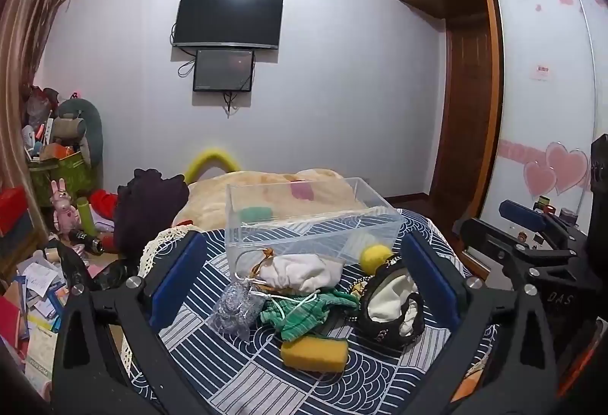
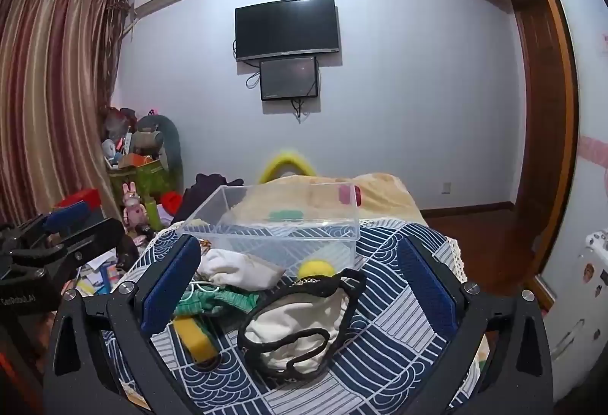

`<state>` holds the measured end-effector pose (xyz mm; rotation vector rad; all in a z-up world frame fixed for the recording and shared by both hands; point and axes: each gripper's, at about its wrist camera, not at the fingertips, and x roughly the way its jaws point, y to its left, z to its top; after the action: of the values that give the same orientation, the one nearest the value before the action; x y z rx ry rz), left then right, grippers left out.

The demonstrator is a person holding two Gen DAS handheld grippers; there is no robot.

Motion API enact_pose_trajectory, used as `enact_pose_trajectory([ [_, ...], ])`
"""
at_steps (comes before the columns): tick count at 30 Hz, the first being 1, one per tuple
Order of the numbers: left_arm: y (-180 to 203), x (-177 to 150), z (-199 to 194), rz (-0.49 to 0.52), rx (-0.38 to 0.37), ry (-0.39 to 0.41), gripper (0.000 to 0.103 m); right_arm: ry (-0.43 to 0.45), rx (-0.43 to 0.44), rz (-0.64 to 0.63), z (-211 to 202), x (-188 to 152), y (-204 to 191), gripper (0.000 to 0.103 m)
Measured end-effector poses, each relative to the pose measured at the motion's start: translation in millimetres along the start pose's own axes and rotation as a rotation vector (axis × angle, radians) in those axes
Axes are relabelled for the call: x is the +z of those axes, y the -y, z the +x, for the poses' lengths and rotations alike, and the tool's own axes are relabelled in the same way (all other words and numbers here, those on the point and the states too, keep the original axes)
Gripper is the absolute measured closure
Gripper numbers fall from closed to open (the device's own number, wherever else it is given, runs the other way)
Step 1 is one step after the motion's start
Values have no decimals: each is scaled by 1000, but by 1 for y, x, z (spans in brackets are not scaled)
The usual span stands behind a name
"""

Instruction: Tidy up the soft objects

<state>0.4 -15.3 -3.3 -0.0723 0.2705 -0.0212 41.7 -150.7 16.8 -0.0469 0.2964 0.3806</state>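
Nothing soft sits in the clear bin [image 1: 311,221] at the far side of the patterned cloth [image 1: 235,373]; sponge [image 1: 314,354], green cloth [image 1: 304,312], white pouch [image 1: 300,272], black-trimmed bag [image 2: 300,323] and yellow ball [image 1: 375,258] lie near it; left tool [image 1: 304,282] and right tool [image 2: 300,295] both gape wide, holding nothing.

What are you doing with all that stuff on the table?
Tidying soft things into the clear plastic box. Both tongs, left tongs and right tongs, hang open above the pile, holding nothing. The white pouch, green cloth, yellow sponge, yellow ball and black-trimmed bag lie on the blue patterned tablecloth, outside the box.
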Motion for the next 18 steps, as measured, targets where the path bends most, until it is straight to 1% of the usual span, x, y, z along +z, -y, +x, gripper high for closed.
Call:
enact_pose_trajectory([
  [18,-1,0,0,-15,-11,-12,0,9,3,12,-3,0,1,0],
])
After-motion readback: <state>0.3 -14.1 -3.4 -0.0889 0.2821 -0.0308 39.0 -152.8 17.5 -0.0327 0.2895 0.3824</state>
